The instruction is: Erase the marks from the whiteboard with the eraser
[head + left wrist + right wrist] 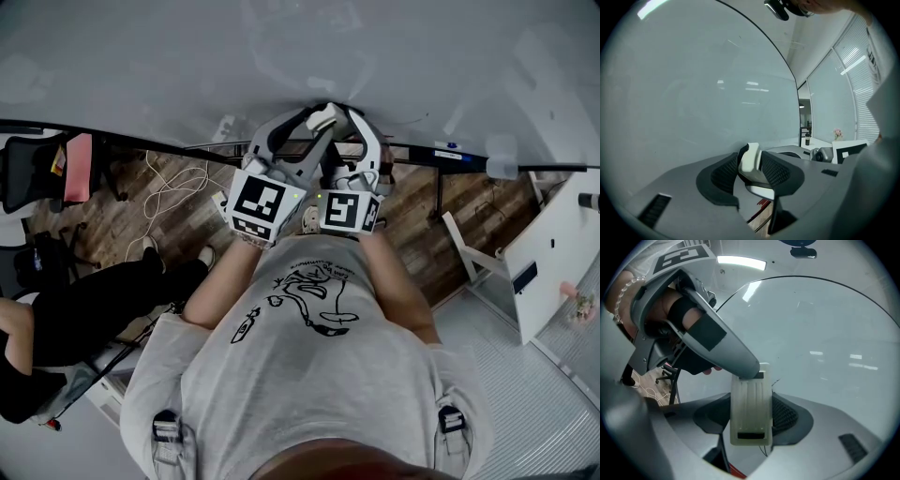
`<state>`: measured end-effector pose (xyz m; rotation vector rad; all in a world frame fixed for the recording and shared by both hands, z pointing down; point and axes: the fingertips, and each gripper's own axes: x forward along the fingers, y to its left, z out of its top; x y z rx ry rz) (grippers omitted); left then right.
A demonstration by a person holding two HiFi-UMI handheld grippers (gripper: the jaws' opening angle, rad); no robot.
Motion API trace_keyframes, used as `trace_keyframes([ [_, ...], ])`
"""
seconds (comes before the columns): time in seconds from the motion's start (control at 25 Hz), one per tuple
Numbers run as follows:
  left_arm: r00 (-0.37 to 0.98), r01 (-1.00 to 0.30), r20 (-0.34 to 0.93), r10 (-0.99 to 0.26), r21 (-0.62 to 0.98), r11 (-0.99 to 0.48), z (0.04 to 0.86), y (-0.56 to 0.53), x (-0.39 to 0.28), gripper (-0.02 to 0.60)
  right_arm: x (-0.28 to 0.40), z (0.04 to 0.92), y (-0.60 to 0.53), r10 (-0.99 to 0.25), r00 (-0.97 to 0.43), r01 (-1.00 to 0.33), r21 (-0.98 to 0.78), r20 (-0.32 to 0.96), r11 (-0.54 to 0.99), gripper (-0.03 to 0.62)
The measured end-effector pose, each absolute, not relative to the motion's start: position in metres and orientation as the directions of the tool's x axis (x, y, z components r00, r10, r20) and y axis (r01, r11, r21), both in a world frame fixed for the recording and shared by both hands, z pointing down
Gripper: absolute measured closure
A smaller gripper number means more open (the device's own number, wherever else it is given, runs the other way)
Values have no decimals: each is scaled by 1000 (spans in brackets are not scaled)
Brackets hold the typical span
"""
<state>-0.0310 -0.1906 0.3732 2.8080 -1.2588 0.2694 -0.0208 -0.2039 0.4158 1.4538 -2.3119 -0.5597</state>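
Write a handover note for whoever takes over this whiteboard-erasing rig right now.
Right gripper: shut on the eraser.
Left gripper: jaws wide around the eraser's other end; whether they press, unclear.
Whiteboard: just ahead, mostly blank; one small dark stroke beside the eraser.
Done: eraser in hand.
To do: wipe that stroke, check for more.

The whiteboard (187,56) is pale grey-white with a thin black edge. The eraser (750,411) is cream with long grooves and a small black slot, and one side of it is black. The jaws are grey, and their pads (723,174) are black with tiny bumps. The cubes (258,204) have black and white squares. The shirt (309,375) is light grey with a black drawing. The floor (450,234) is brown wood planks, with a white cord (173,192). The chair (33,173) is black.
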Motion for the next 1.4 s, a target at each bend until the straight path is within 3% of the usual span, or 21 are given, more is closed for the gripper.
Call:
trace_keyframes([
  [0.88,661,-732,205,-722,-34,-681,378,-192,5,417,64,412,-210,-956,-285,-880,378,65,288,336],
  [1.4,678,-711,231,-698,-33,-702,388,-188,26,417,169,422,-217,-984,-178,-963,204,6,176,336],
])
